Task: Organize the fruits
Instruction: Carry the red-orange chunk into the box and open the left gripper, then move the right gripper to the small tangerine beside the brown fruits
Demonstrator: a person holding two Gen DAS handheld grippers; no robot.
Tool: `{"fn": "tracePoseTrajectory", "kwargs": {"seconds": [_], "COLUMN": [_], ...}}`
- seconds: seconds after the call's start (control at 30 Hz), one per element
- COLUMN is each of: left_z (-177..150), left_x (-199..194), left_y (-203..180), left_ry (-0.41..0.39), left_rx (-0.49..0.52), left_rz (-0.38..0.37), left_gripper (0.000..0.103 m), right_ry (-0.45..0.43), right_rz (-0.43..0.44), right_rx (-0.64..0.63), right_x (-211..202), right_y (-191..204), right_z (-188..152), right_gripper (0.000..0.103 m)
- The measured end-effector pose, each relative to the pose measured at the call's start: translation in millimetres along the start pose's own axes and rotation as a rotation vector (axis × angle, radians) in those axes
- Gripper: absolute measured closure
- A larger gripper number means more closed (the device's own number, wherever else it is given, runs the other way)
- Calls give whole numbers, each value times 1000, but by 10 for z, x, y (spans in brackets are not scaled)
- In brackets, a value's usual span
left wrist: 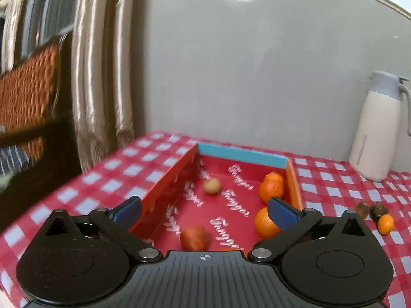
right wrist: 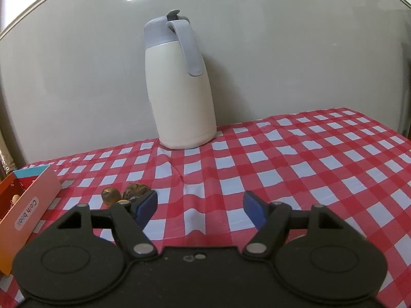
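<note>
A red box [left wrist: 168,179] with a blue far wall lies on the checked tablecloth. Inside it are a pale round fruit [left wrist: 212,186], a reddish fruit [left wrist: 194,237] near the front, and orange fruits [left wrist: 271,188] along the right wall. My left gripper [left wrist: 204,211] is open and empty, held over the box. Right of the box, on the cloth, lie a small orange fruit [left wrist: 385,223] and two dark brown fruits [left wrist: 379,210]. In the right wrist view my right gripper [right wrist: 200,206] is open and empty above the cloth, with the brown fruits [right wrist: 134,191] just left of its left finger [right wrist: 147,204].
A cream jug with a grey lid [right wrist: 179,89] stands at the back against the grey wall; it also shows in the left wrist view [left wrist: 377,128]. The box's outer side [right wrist: 28,205] is at the right wrist view's left edge. Curtains [left wrist: 102,77] and a chair [left wrist: 28,89] stand beyond the table's left edge.
</note>
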State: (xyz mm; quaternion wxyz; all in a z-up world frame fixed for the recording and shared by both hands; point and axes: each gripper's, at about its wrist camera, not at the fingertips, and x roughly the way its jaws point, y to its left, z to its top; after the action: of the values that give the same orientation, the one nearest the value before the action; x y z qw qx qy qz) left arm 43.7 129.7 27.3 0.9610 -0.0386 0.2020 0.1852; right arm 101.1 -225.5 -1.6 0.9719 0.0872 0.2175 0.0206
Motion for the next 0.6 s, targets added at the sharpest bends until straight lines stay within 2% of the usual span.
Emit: {"fn": "tracePoseTrajectory", "kwargs": {"seconds": [0.23,0.6], "left_z": [-7,-13], "left_x": [-6,-9], "left_y": [-171,-213], "left_ry": [8,22], "left_rx": [57,66], "left_rz": [-15,-18], "left_gripper": [0,0], "right_ry": [-1,-5], "right_rz": [-2,-2], "right_rx": [3,6], "right_x": [-19,-14], "right_y": [-47,-47], "right_z": [3,11], "right_gripper": [29,29]}}
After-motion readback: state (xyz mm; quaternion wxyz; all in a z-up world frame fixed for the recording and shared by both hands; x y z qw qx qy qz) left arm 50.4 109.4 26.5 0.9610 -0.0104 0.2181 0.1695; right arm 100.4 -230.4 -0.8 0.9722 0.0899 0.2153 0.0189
